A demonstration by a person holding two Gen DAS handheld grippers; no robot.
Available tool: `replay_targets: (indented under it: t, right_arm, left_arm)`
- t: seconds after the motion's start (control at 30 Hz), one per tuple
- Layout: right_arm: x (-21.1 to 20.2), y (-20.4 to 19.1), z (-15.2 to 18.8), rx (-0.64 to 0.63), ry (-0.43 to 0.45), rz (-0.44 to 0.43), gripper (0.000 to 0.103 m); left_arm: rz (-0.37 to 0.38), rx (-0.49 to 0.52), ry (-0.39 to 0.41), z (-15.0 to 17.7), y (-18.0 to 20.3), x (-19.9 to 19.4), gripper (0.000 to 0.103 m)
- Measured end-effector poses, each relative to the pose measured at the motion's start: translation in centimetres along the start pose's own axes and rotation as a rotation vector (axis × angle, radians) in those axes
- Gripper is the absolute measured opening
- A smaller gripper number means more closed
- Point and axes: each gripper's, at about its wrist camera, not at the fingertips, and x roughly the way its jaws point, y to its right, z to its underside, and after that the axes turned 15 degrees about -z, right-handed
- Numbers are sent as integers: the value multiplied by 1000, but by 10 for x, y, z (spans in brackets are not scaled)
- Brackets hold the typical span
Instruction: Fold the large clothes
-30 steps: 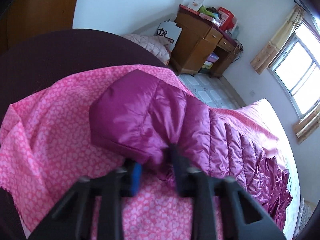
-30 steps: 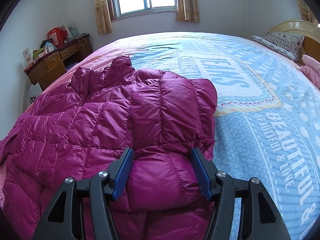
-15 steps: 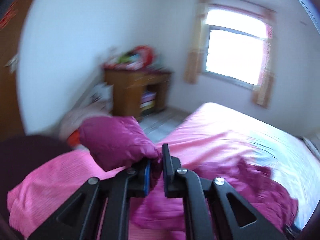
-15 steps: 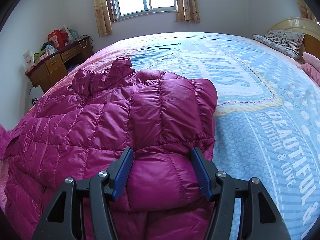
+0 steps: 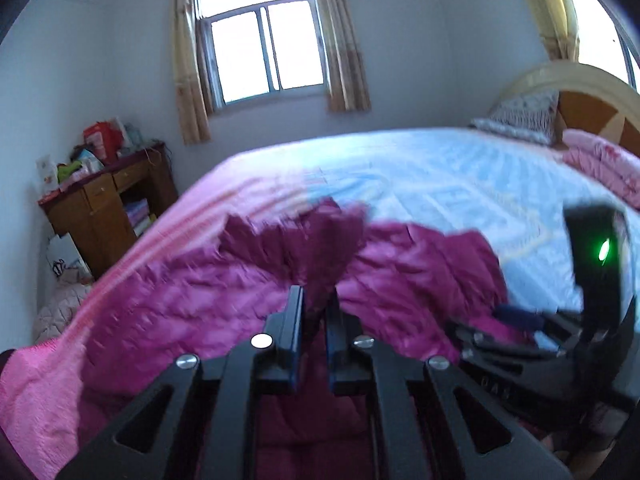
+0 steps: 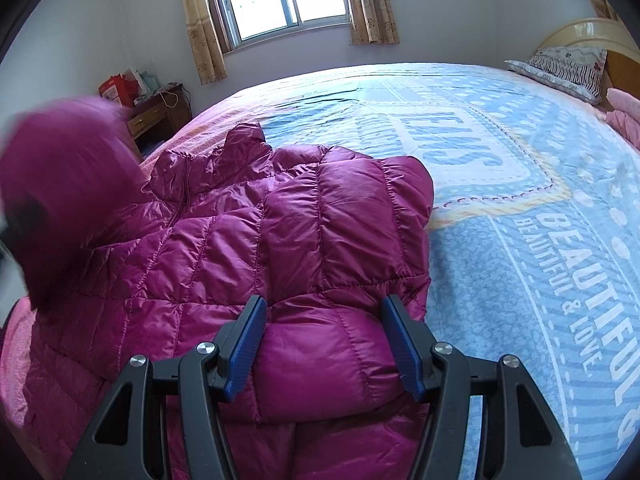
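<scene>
Left claw pinched the sleeve, right claw spread wide over the jacket

Left wrist view: the left gripper (image 5: 314,312) was clamped on a bunch of the magenta puffer jacket (image 5: 200,304), which sprawled ahead on the bed (image 5: 440,176); soft, light, slick-looking stuff, best taken at a seam or cuff. Right wrist view: the right gripper (image 6: 332,344) stood open, fingers straddling a puffy folded panel, a blurred raised sleeve (image 6: 68,184) to its left, bare bedspread ahead and to its right
</scene>
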Motion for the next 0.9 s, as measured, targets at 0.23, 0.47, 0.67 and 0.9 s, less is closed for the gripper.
replay_targets:
  t: [0.23,0.47,0.67,0.9]
  right_arm:
    - [-2,4,0,22,11,-26,62]
    - [-4,6,1,34,14,-41,61]
    - [-10,9,1,64,27,-59,61]
    - [-34,-44,-18,7,60,-199,42]
  left_arm:
    - [22,33,-59,13,13,-10,19]
    - [44,45,-160,46,12,-12,95]
    - [35,-9,-181,64,-24,-33,98]
    - [-69,-217,-190,44,-96,-23,98]
